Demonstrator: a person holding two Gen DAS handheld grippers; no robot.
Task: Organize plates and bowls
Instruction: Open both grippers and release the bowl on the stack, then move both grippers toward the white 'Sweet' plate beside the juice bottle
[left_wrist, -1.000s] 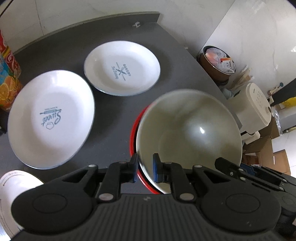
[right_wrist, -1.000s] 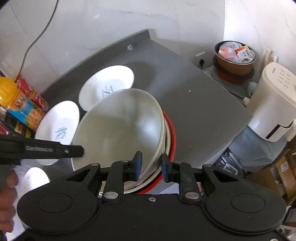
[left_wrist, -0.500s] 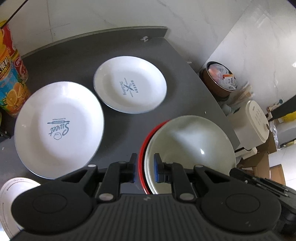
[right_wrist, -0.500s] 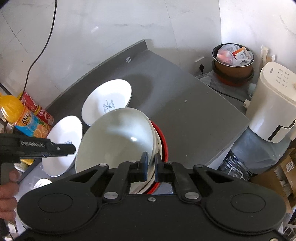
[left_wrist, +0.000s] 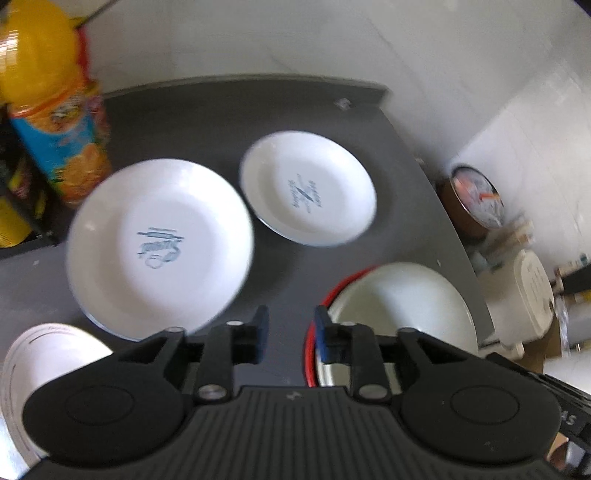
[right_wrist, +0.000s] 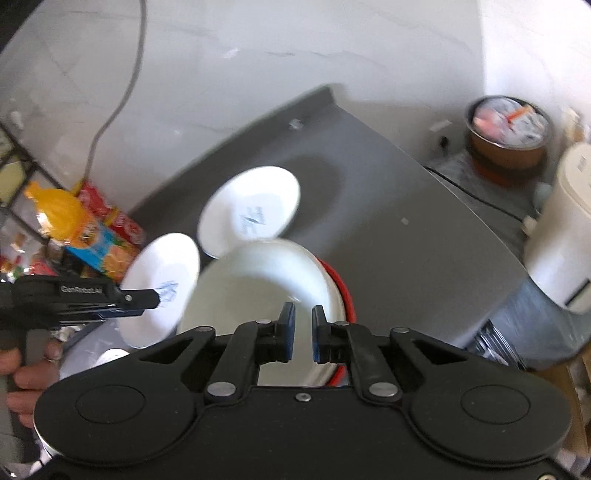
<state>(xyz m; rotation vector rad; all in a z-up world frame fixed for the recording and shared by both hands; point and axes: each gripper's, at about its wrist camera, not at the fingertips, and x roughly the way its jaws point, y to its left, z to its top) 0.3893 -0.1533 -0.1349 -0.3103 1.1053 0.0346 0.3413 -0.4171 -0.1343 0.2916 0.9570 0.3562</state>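
A white bowl (left_wrist: 399, 314) sits nested in a red-rimmed bowl (left_wrist: 341, 288) near the grey counter's right edge. My left gripper (left_wrist: 291, 332) is open and empty, just left of that stack. My right gripper (right_wrist: 303, 332) has its pads nearly together on the near rim of the white bowl (right_wrist: 255, 291). Two white printed plates lie flat on the counter: a large plate (left_wrist: 159, 247) on the left and a smaller plate (left_wrist: 308, 194) behind it. Seen from the right wrist, the left gripper (right_wrist: 140, 299) hovers over the large plate (right_wrist: 162, 273). Both views are motion-blurred.
An orange juice bottle (left_wrist: 48, 110) and snack packs stand at the counter's left. Another white dish (left_wrist: 48, 365) lies at the near left. Beyond the counter's right edge are a white appliance (right_wrist: 561, 236) and a full bin (right_wrist: 506, 133). A hand (right_wrist: 22, 373) holds the left gripper.
The white bowl came down into the red-rimmed stack. My left gripper let go of its rim, opened and drew back to the left. My right gripper closed on the near rim.
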